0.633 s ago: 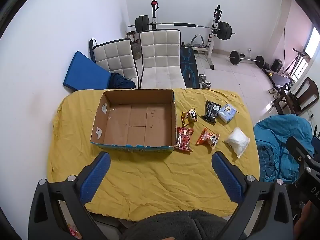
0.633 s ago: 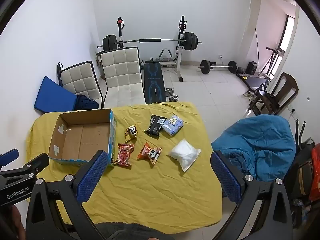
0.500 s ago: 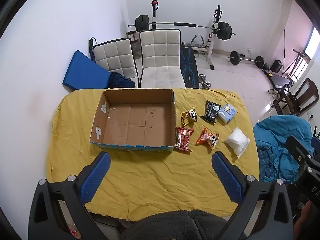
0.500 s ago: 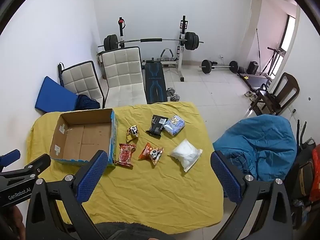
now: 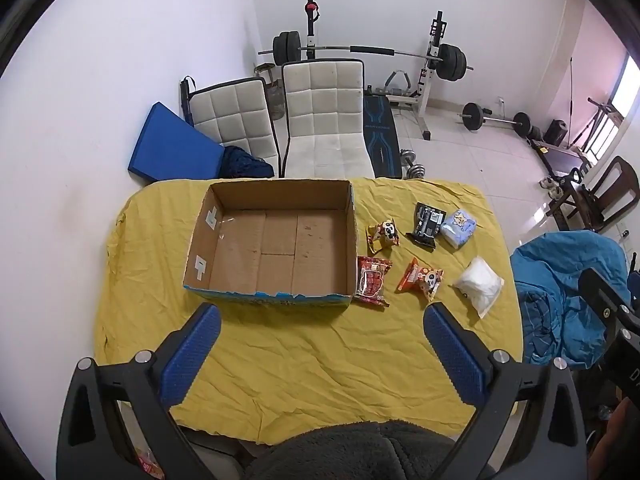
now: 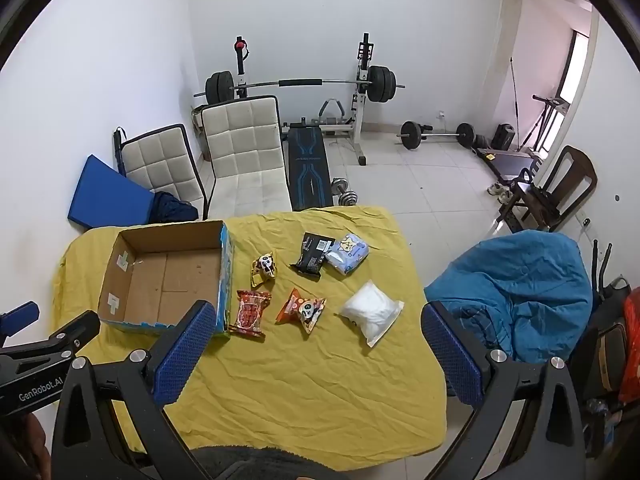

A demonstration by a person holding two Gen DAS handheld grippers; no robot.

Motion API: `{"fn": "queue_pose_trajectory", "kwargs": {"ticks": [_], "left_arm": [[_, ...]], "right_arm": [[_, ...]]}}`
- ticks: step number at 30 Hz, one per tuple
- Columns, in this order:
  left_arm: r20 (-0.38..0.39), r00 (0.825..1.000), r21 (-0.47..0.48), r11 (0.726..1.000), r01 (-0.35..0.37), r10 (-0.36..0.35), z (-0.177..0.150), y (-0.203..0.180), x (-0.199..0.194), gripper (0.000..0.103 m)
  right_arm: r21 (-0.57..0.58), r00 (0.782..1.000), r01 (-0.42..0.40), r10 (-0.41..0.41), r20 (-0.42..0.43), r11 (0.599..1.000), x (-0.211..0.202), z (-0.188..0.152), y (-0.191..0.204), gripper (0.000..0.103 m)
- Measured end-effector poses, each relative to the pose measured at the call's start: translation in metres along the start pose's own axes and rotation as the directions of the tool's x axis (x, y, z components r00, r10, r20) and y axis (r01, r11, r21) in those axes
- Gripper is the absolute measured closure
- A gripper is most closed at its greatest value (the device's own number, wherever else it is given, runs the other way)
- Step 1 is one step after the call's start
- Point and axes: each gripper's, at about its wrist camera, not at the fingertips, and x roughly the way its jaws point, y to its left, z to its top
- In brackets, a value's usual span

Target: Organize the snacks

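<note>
Left wrist view. We hold the left gripper [image 5: 320, 354] high above the near edge of the table, covered by a yellow cloth [image 5: 304, 364]; its blue-padded fingers [image 5: 192, 354] are spread wide and grasp nothing. The cardboard box [image 5: 200, 236] sits open and empty on the left half of the cloth. To its right lie six snack packets: a red packet [image 5: 373, 281] just beside the box's right wall (whether it touches we cannot quite tell), an orange panda packet [image 5: 420, 279], a white pouch [image 5: 478, 285], a small yellow panda packet [image 5: 383, 235], a black packet [image 5: 427, 222] and a pale blue packet [image 5: 459, 227], the last two touching.

Right wrist view. We hold the right gripper [image 6: 316, 354] above the cloth [image 6: 312, 392], fingers [image 6: 450, 354] likewise parted and empty. The box [image 6: 120, 280] lies at left, the red packet [image 6: 250, 312] beside it, then the orange panda packet [image 6: 302, 309] and white pouch [image 6: 371, 312]; behind them lie the yellow panda packet [image 6: 264, 268], black packet [image 6: 314, 254] and pale blue packet [image 6: 347, 255]. Two white chairs [image 6: 240, 152] stand beyond the table
</note>
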Motion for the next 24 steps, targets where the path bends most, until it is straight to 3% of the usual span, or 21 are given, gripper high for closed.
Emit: {"fn": "queue_pose_trajectory", "kwargs": {"ticks": [24], "left_arm": [[0.034,0.999,-0.007,1.000,-0.014,0.015,0.006,0.001,-0.009,0.000]], "right_arm": [[-0.004,1.000,0.004,-0.004,0.005,1.000,0.001,-0.006,-0.001,0.000]]}}
